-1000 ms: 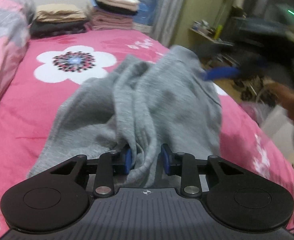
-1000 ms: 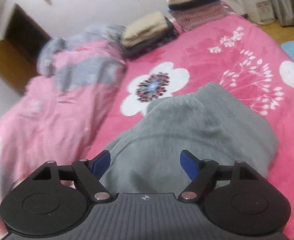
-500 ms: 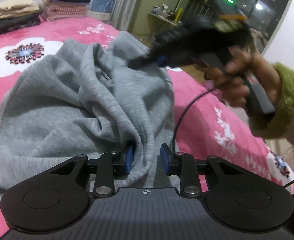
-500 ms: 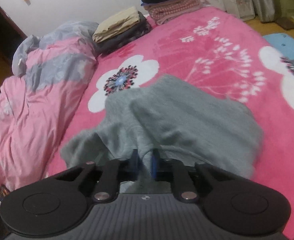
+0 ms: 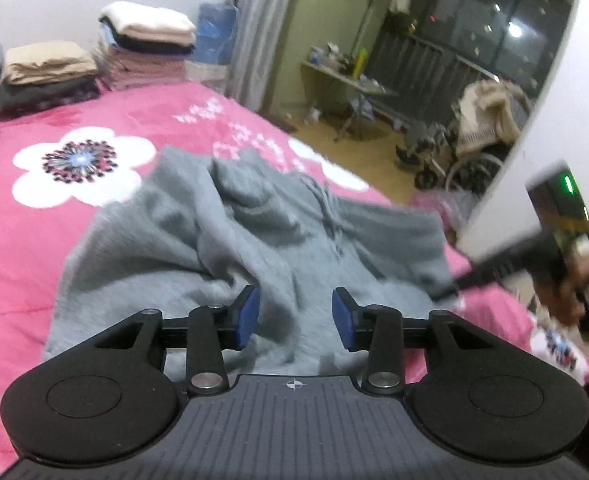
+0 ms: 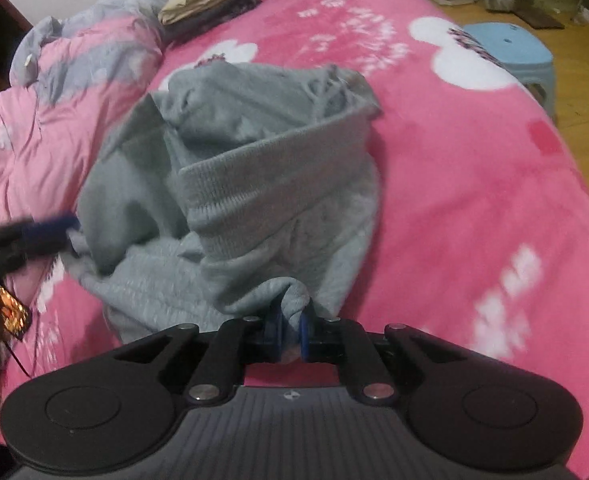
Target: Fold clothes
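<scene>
Grey hoodie [image 6: 230, 184] lay rumpled in the middle of the pink bedspread [image 6: 474, 184], its ribbed hem turned up. Right gripper [image 6: 290, 330] had its jaws clamped on a small bunch of the hoodie's near edge. Left gripper [image 5: 292, 316] had its jaws opening, pads clear of the cloth, fabric loose between them. With one pinch only, any pull would likely drag the whole hoodie across the bedspread or let that thin tuck slip free. Sleeves were buried in the hoodie's folds and could not be told apart; motion blur smeared its far side
</scene>
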`<state>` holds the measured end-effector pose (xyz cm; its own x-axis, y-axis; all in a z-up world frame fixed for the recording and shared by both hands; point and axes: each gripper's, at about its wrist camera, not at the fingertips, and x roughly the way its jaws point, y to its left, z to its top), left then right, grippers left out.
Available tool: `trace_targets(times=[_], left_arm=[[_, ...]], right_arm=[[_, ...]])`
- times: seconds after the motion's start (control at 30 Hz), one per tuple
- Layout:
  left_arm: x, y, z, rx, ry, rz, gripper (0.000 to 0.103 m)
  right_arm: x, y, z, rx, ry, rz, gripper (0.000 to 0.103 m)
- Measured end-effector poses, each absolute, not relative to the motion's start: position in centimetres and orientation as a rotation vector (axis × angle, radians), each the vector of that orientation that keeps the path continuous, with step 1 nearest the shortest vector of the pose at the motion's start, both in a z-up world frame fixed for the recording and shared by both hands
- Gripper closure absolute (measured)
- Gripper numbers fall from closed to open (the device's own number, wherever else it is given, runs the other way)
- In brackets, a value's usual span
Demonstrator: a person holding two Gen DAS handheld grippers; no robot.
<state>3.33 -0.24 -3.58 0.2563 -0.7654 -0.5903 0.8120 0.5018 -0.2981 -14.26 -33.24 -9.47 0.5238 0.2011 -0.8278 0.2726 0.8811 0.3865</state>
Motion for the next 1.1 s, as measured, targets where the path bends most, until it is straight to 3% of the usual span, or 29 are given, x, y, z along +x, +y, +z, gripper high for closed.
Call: trace_targets(times=[0.17,0.43,0.53,0.73,0.8,0.97,1.1], left_arm=[[4.4,-1.0,-3.5,0.062,0.745,-1.024,0.049],[7.1,-4.8,-4.7,0.181,0.776,-0.963,0.043],[8.4,-6.0,-4.6,0.211,0.772,-0.959,0.036],[10.9,-7.1,-4.0,0.153,0.777,-0.989,0.035],[11.6,-7.2,-3.7,0.105,0.772,-1.008,0.034],[13.2,-8.8,-4.4,0.063,0.821,-1.007,0.033],[13.5,-11.7,-6.4,0.218,0.858,-0.953,0.033]], right_arm=[[-17.6,-34.4,-10.2,0.551,1.033,-0.117,0.096],[-19.7,-36.9,-12.5,0.729,0.996,-0.177,0.094],[-20.5,-37.6,-12.3,0.836,0.951,-0.123,0.082],[-23.0,-38.5,-11.4,0.967,0.857,-0.066,0.058],[-23.5,-38.7,-11.2,0.991,0.831,-0.038,0.055],[-22.5,-39.4,-11.4,1.069,0.793,0.03,0.031],[-20.6,-39.2,-13.1,1.138,0.826,0.075,0.023]])
